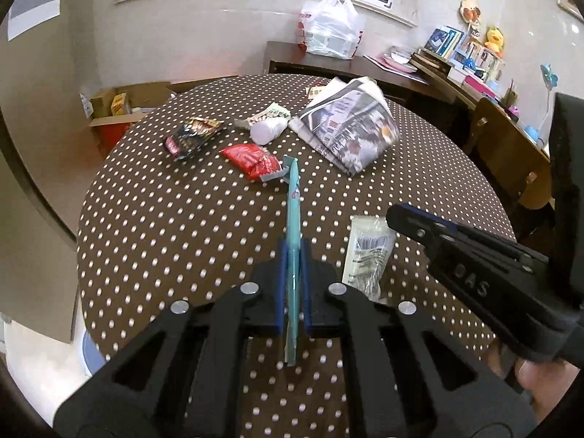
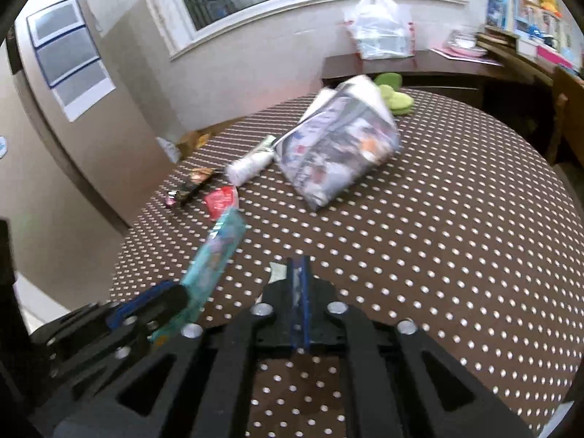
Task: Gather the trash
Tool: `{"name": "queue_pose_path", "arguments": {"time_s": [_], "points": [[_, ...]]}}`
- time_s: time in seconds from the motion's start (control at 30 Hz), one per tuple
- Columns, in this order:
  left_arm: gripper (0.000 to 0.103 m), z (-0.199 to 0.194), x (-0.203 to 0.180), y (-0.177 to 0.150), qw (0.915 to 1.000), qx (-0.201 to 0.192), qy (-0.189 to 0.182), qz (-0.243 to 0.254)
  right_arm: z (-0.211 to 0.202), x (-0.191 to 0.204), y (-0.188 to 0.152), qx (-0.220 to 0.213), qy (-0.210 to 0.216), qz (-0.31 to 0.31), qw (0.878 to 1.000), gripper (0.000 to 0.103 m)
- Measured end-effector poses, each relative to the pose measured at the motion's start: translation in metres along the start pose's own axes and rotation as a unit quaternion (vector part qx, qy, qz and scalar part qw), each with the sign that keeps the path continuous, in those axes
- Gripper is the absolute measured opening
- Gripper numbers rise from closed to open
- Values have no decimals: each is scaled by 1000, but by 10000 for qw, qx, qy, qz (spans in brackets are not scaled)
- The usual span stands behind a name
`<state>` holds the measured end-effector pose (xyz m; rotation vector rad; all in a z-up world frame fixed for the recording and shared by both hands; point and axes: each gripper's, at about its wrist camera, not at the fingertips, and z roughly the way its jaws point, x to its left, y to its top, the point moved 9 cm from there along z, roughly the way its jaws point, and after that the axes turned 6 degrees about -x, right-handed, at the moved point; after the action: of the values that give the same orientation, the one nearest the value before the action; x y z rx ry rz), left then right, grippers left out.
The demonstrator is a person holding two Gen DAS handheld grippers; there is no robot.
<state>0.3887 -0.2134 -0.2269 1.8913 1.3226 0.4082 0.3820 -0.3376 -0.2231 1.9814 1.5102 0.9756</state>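
My left gripper (image 1: 293, 252) is shut on a long teal wrapper (image 1: 293, 215), held edge-on above the polka-dot table (image 1: 164, 219); the wrapper also shows in the right wrist view (image 2: 215, 252). My right gripper (image 2: 298, 266) is shut, with a pale clear packet (image 2: 276, 271) just beneath its tips; I cannot tell if it grips it. That packet (image 1: 368, 252) lies on the table beside the right gripper (image 1: 398, 219) in the left wrist view. A red wrapper (image 1: 252, 160), a dark snack wrapper (image 1: 191, 135), a white bottle (image 1: 268, 129) and a folded newspaper bag (image 1: 350, 124) lie farther back.
A white plastic bag (image 1: 330, 29) stands on a dark sideboard (image 1: 394, 69) behind the table. A cardboard box (image 1: 120, 109) sits on the floor at the left. A wooden chair (image 1: 511, 160) is at the right. Green cloths (image 2: 396, 98) lie behind the newspaper bag.
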Motion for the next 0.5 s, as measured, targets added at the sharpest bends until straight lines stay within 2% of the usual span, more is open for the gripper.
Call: {"name": "queue_pose_path", "arguments": {"time_s": [0.03,0.2,0.5], "points": [[8,-3,1,-3,10000,17,-40,-52,-2,-1,-1,-15,-70,21,10000,50],[9,-9,6,-13,9999,2,119,33,-20,5,-13,-144,-463,-288,9984,51],[14,-10,21,-24,9996,24,156,-241,-8,19,-41,182,-375,-359,9985,51]]}}
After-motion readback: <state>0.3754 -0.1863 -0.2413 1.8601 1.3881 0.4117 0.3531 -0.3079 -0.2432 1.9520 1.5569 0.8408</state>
